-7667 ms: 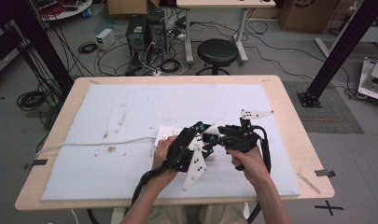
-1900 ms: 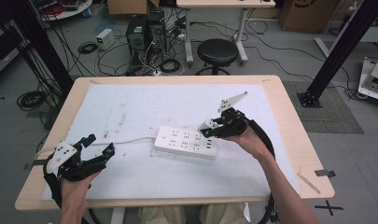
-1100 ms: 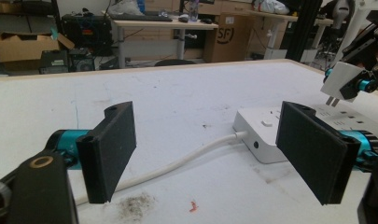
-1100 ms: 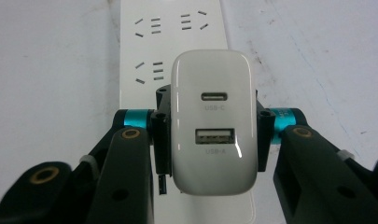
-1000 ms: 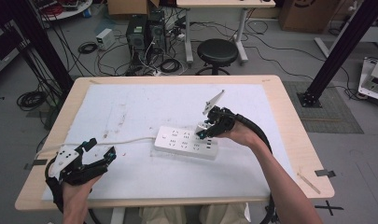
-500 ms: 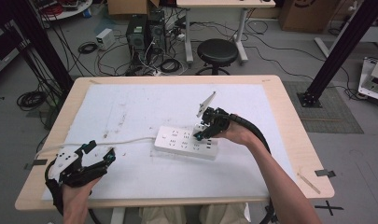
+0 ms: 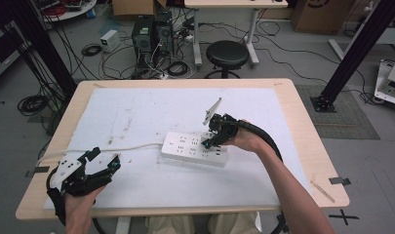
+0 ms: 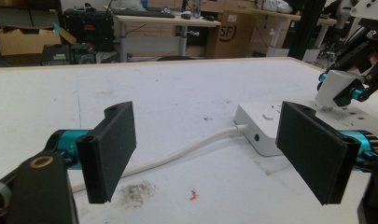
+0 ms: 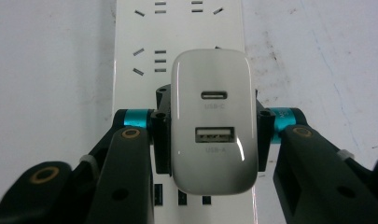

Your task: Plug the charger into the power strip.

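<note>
A white power strip (image 7: 185, 146) lies in the middle of the table, its white cable (image 7: 131, 146) running off to the left. My right gripper (image 7: 208, 141) is shut on a white USB charger (image 9: 214, 121), pads pressing its two sides. The charger hangs just above the right part of the strip (image 9: 177, 28), ports facing the camera. In the left gripper view the same charger (image 8: 333, 86) hovers over the strip (image 8: 266, 126). My left gripper (image 7: 105, 158) rests near the front left edge, open, with nothing between its jaws (image 8: 212, 149). Whether the charger's prongs touch the sockets is hidden.
A white mat (image 7: 136, 107) with dark smudges covers the wooden table (image 7: 302, 131). Beyond the far edge stand a black stool (image 7: 227, 54), computer cases and floor cables. A black post (image 7: 361, 44) rises at the right.
My right gripper has shifted slightly left and down with the charger, closer over the power strip. The left gripper has stayed where it was, open.
</note>
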Motion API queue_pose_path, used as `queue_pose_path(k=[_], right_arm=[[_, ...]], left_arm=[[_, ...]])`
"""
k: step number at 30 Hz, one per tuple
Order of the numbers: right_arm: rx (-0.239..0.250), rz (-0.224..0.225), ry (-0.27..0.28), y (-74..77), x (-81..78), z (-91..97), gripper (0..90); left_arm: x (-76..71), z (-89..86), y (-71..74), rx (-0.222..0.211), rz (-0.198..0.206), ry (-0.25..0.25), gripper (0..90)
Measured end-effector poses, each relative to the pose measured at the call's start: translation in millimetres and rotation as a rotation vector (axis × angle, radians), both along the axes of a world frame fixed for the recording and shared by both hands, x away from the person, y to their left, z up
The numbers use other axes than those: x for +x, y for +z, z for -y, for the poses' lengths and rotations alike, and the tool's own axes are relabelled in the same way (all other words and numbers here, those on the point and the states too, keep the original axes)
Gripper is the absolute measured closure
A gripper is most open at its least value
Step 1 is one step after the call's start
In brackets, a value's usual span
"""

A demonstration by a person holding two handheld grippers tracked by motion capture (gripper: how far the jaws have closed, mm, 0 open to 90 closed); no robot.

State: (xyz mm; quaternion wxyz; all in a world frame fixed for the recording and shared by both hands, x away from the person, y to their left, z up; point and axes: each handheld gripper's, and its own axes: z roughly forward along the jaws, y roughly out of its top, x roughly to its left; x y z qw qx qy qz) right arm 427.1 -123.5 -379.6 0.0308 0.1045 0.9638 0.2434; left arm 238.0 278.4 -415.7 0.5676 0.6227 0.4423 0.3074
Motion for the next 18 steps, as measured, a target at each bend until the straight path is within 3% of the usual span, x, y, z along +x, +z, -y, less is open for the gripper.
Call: queue_pose_path(k=[5,18], right_arm=[[0.019,-0.015,-0.001,-1.3,2.7,1.8,63.4],[0.041,-0.002,0.004,-2.9,0.7,4.6,63.6]], left_arm=[[-0.9,1.1,0.3,0.008,-0.002,-0.003,20.1],[-3.5,-0.2,1.2,0.003,-0.001,0.001,20.2]])
